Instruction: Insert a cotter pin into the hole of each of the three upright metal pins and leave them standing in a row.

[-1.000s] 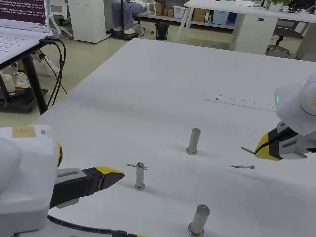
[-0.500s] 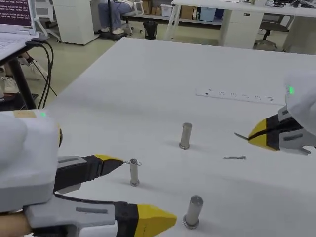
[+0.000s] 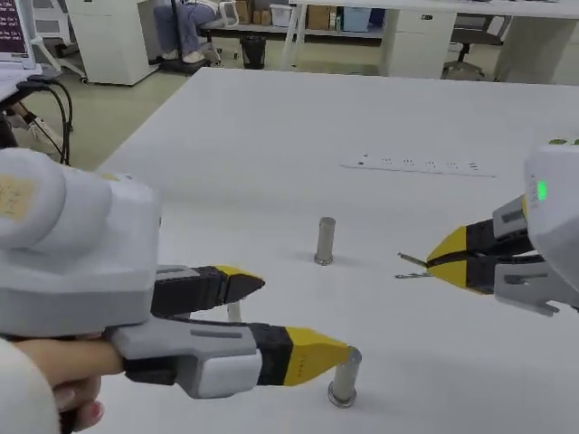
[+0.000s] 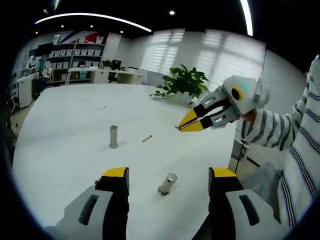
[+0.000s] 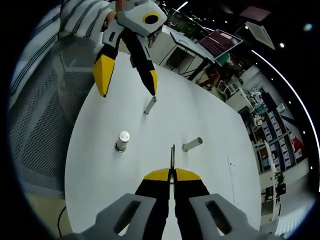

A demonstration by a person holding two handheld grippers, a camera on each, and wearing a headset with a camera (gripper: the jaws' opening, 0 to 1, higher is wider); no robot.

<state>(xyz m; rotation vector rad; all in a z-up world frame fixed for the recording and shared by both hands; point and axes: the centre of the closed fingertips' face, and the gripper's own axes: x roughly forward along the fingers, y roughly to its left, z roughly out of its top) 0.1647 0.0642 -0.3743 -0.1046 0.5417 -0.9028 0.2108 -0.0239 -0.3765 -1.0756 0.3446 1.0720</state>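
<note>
Your right gripper (image 5: 171, 176) pinches a thin wire cotter pin (image 5: 173, 156), to the right of the far metal pin (image 3: 325, 240), a smooth steel cylinder. Your left gripper (image 3: 304, 314) is spread wide. In the head view its jaw covers most of another metal pin (image 5: 149, 106), so its top is, I think, not readable.

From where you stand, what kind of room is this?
Probably an open-plan office or lab: a white workbench with a power strip, more desks and an office chair behind it, plus shelving and a potted plant in the left gripper view.
</note>
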